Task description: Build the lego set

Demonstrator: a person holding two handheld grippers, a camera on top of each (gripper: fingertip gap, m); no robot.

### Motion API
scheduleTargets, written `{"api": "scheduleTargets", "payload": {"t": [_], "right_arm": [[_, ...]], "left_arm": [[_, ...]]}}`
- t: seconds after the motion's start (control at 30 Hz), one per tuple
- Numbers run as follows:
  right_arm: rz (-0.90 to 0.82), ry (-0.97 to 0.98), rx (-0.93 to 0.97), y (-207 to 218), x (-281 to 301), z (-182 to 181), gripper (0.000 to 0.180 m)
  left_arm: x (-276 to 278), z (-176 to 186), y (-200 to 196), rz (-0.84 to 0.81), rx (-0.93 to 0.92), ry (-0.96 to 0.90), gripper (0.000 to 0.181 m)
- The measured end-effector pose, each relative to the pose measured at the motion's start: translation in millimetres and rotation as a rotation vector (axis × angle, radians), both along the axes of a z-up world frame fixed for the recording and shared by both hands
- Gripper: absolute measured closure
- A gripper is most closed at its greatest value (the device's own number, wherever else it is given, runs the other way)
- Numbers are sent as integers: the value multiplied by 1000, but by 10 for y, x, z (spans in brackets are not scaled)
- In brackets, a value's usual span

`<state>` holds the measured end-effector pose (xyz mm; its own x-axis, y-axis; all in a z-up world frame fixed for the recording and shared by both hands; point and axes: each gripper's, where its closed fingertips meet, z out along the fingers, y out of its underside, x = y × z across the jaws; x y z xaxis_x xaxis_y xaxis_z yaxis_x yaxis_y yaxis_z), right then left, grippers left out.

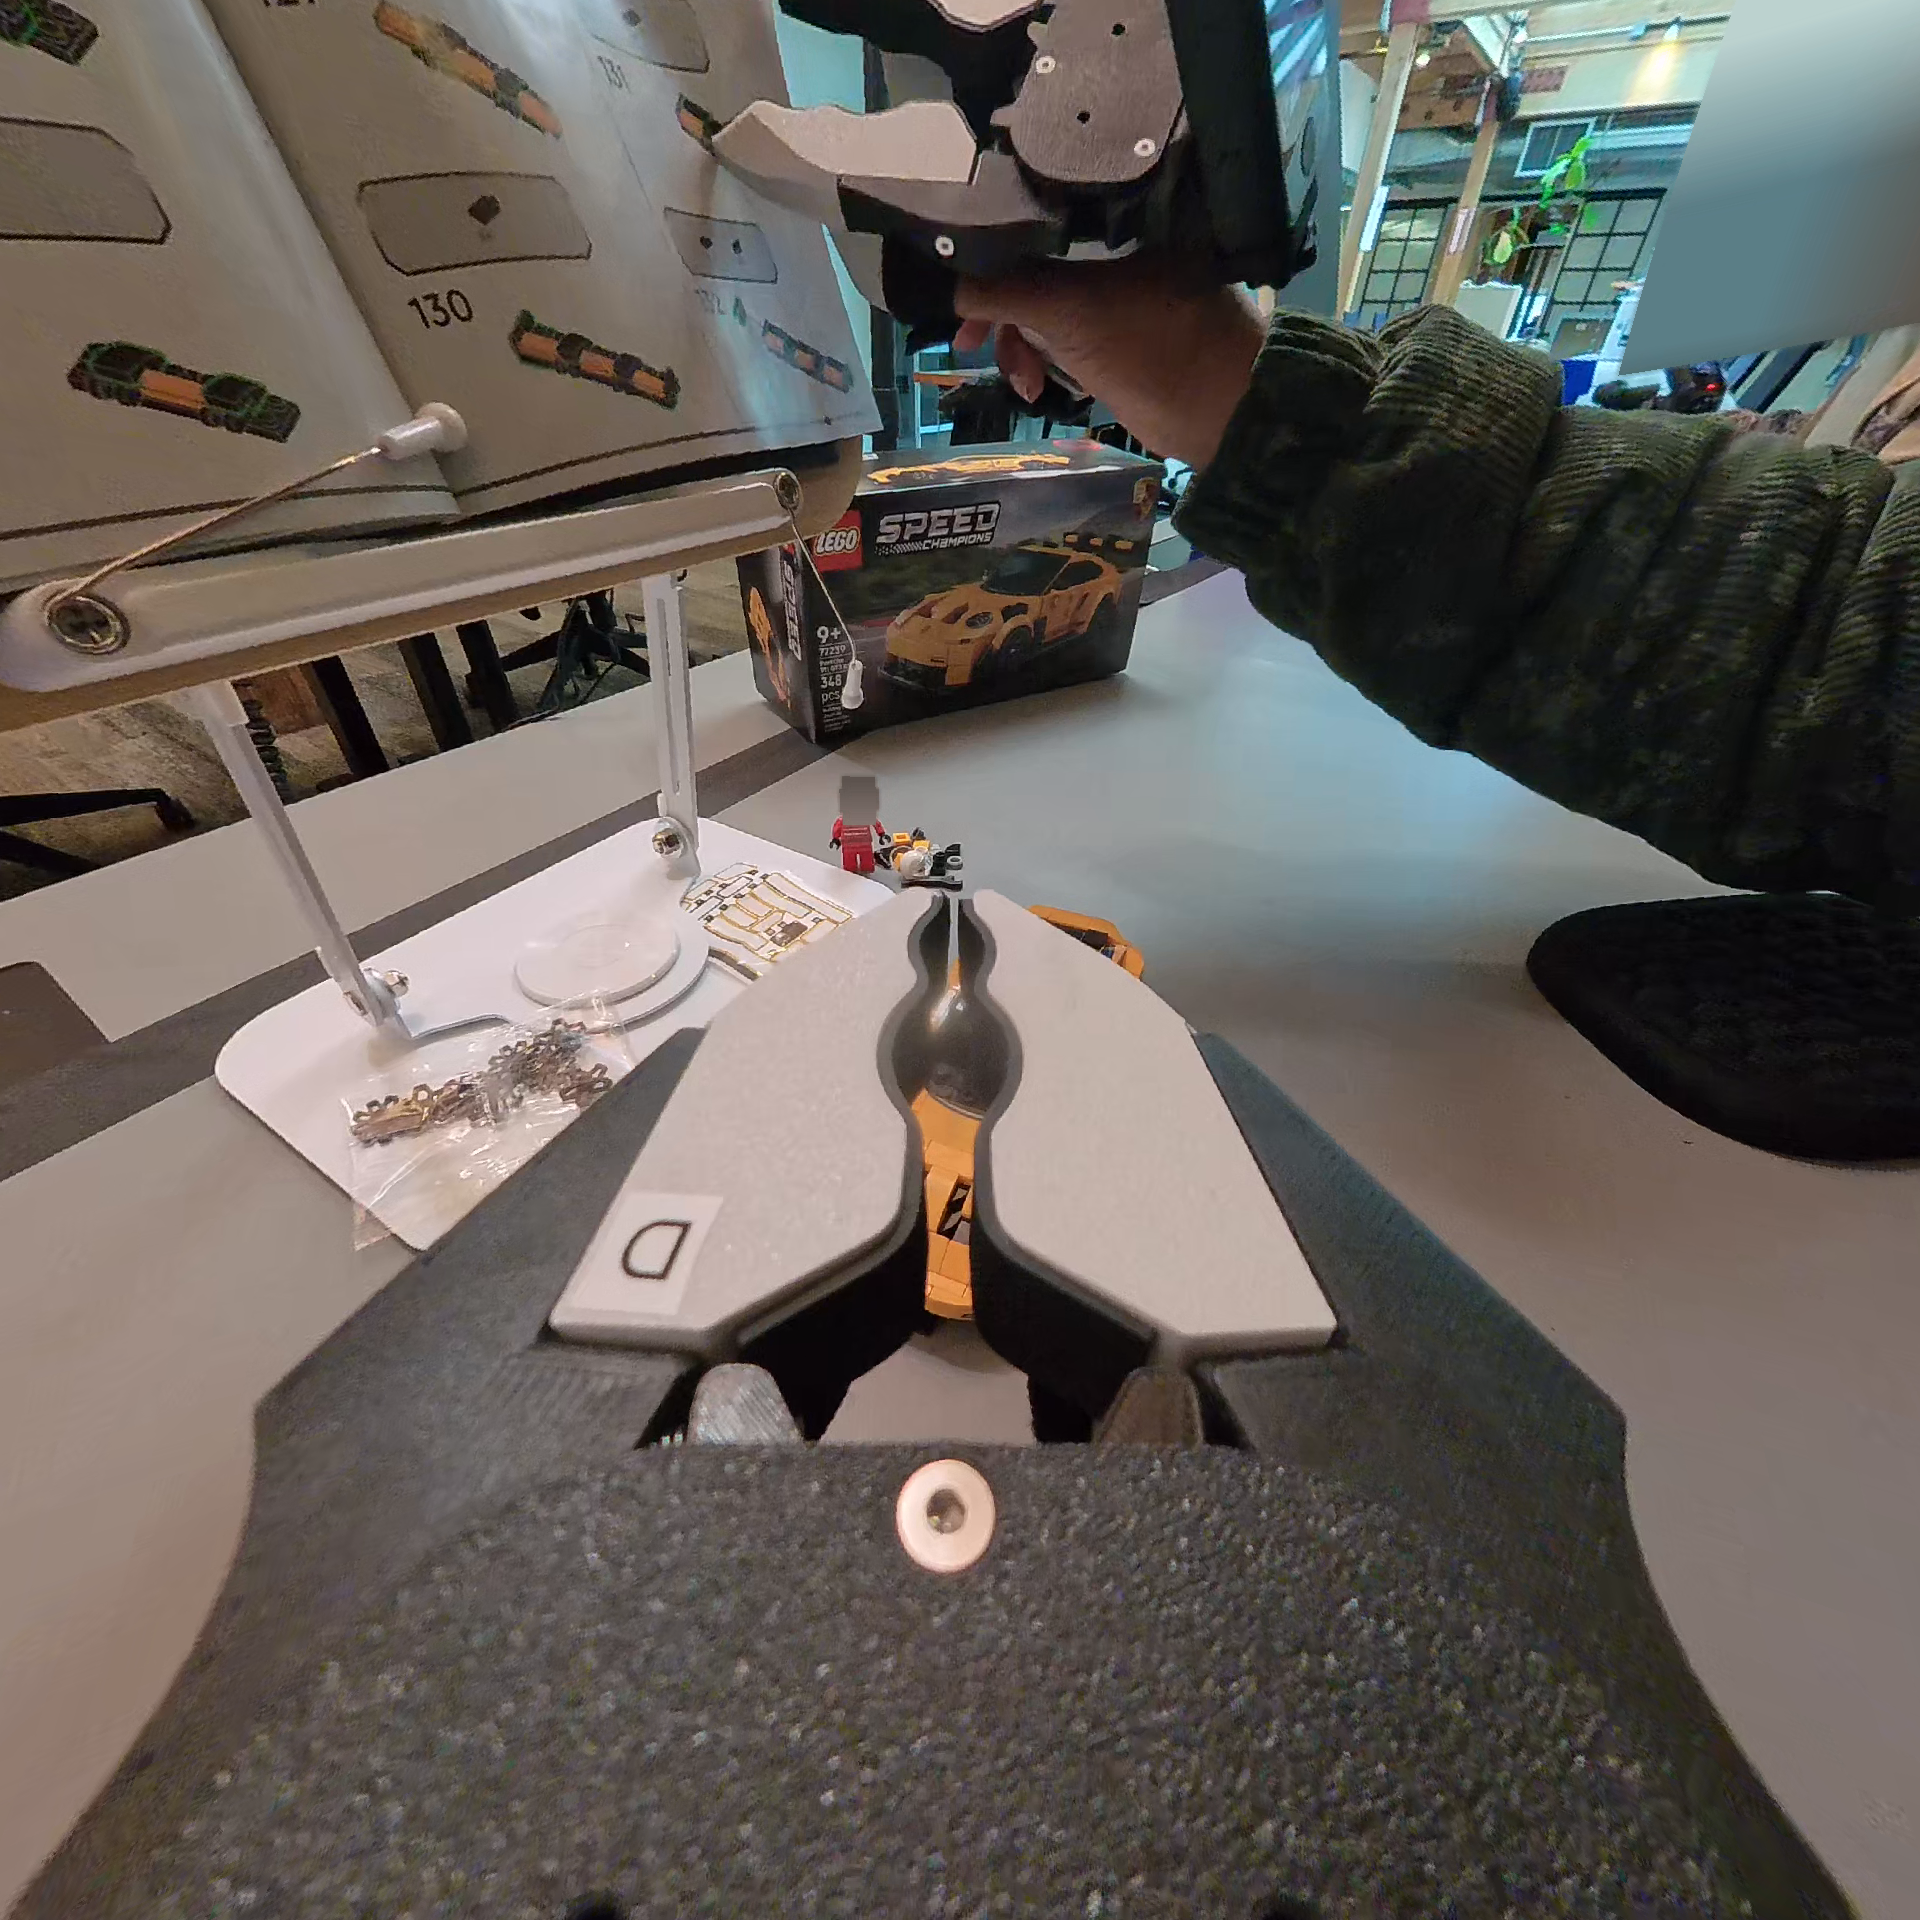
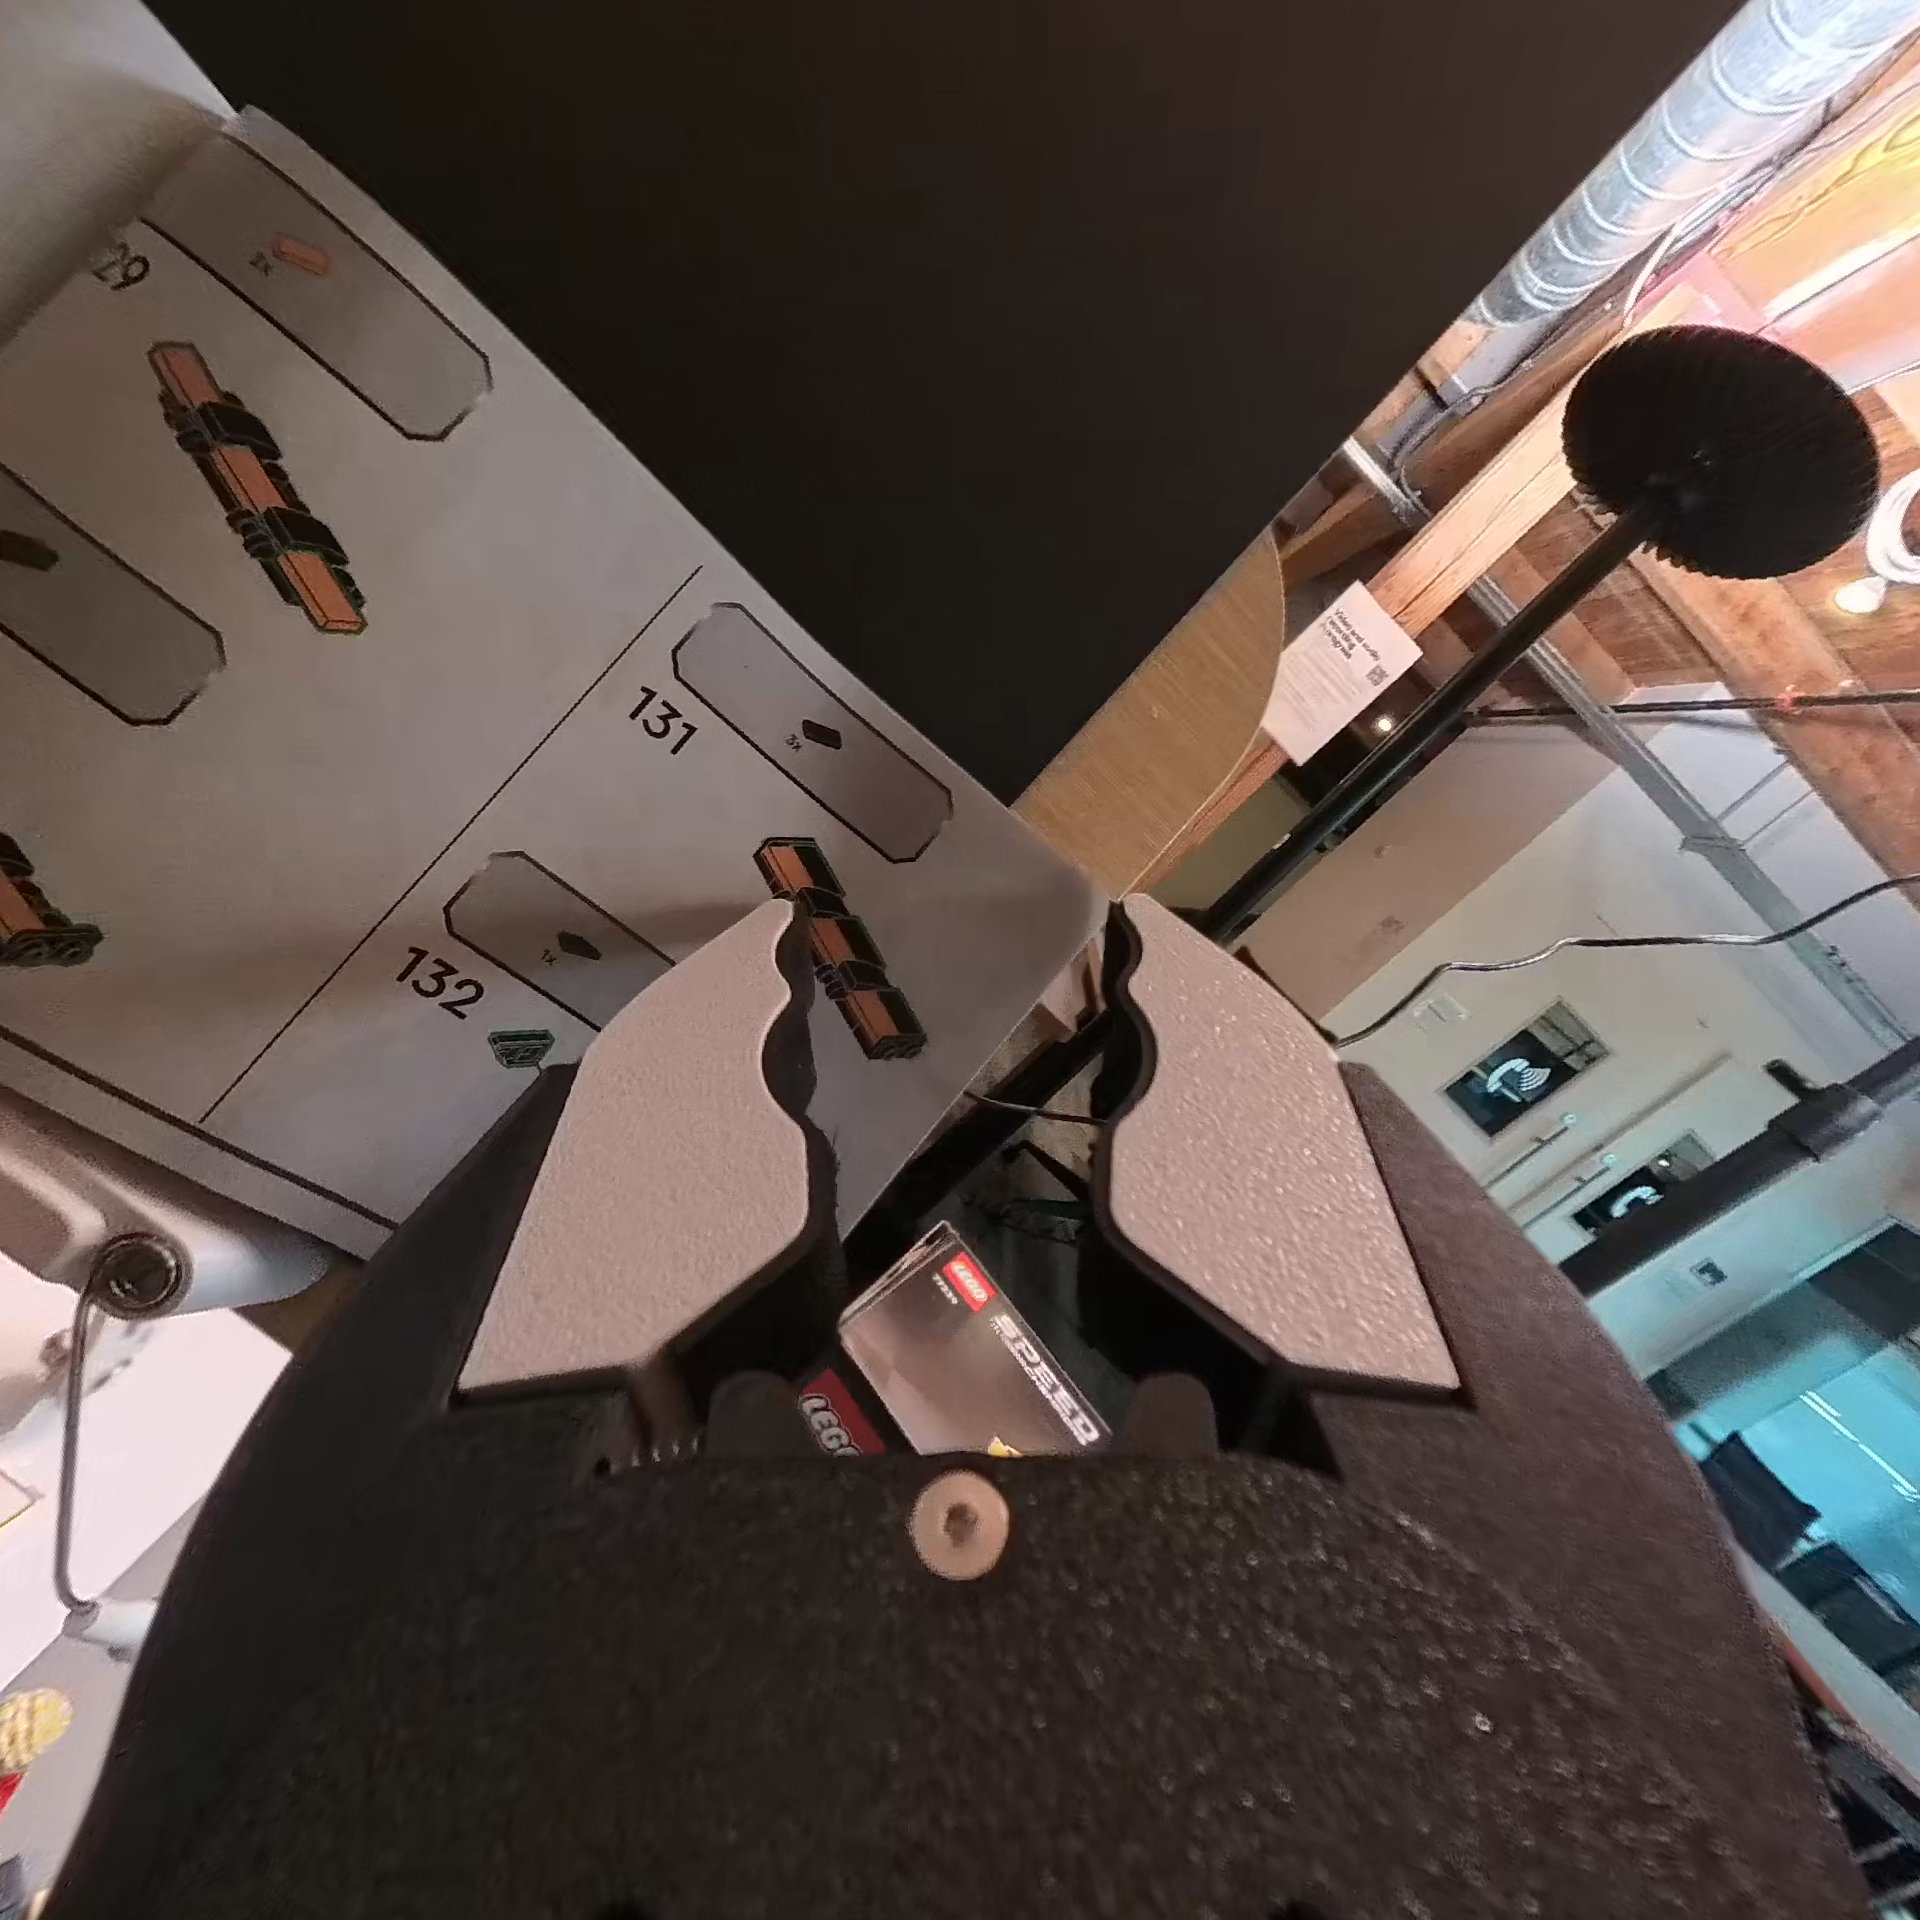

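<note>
The yellow lego car (image 1: 948,1195) sits on the grey table (image 1: 1299,935) directly beneath the left gripper (image 1: 954,914), whose fingers are pressed together, apparently holding nothing. At one o'clock, the right gripper (image 2: 951,920), fingers apart, reaches the instruction booklet (image 1: 436,239) on its white stand (image 1: 343,1049). The set's box (image 1: 956,592) stands at twelve o'clock before an open, timber-beamed room.

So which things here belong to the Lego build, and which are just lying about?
Belongs to the build:
yellow car model
instruction booklet
bagged parts
sticker sheet
loose pieces

Lying about:
set box
booklet stand
black pad
</note>
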<state>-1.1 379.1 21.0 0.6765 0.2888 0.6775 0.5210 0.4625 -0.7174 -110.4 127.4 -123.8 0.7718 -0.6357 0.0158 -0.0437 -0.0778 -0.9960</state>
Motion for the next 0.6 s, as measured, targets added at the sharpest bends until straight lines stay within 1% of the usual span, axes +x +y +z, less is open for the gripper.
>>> {"api": "scheduleTargets", "payload": {"t": [0.13,0.33,0.6], "right_arm": [[23,-6,-32,26,9,20,119],[47,-54,-45,13,-29,-13,128],[53,-35,-54,13,-30,-21,130]], "left_arm": [[7,-9,1,-3,-5,-1,180],[16,-18,1,-5,-7,2,180],[19,-13,-1,-6,-6,2,180]]}}
